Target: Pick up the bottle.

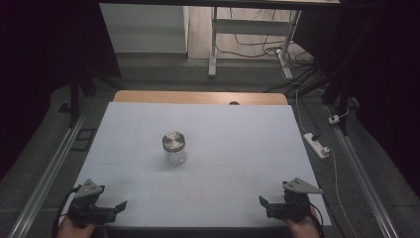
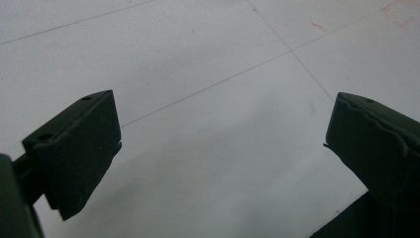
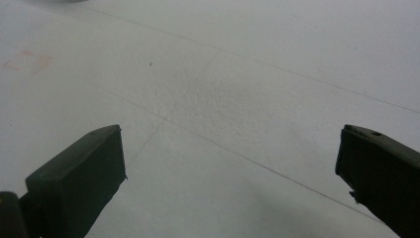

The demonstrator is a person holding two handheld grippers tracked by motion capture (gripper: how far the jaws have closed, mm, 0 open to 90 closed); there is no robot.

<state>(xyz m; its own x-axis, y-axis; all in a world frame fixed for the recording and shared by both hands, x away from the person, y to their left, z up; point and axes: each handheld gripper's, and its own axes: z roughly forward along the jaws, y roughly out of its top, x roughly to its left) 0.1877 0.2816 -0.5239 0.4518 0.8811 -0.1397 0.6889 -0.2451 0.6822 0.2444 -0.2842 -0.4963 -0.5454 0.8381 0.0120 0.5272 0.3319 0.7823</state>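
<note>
A clear glass jar (image 1: 174, 148) with a round brushed-metal lid stands upright near the worktop's (image 1: 237, 129) middle — left gripper (image 1: 118, 206) and right gripper (image 1: 263, 202), jaws wide and empty, at the near corners.

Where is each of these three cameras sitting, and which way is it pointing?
High view: above the person's side, looking forward and down on the pale blue table sheet and lidded clear glass jar; both hands hold the left tongs and right tongs.
Left gripper view: rides the left tongs, facing down at the sheet between open jaws.
Right gripper view: the same on the right tongs.
Both gripper views share the sheet's thin lines.
</note>
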